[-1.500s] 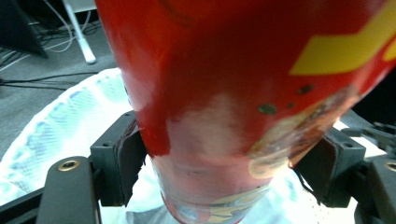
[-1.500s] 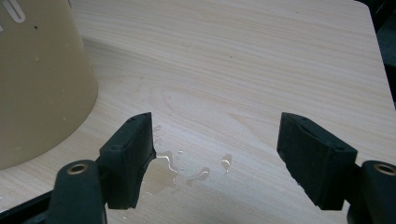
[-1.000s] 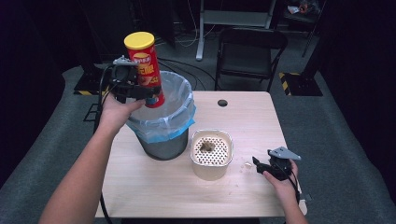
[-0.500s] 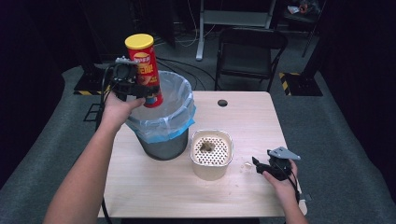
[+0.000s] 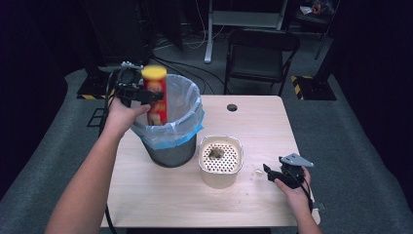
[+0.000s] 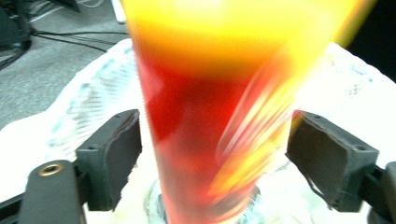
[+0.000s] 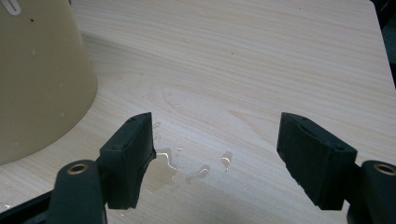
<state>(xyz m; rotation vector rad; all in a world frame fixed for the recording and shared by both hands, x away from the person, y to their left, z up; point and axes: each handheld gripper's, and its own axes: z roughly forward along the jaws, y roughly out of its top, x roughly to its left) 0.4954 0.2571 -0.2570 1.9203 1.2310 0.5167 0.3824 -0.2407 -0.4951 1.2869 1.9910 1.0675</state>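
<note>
Left gripper over the rim of the grey metal bin with the pale blue bag liner. Its jaws have just been opening: pads now stand off both sides of the tall red chip can with yellow lid, which is blurred, upright, lower end inside the liner mouth. Right gripper rests on the light wooden table just right of the cream perforated tub, jaws spread, nothing between them, small puddle under them.
</note>
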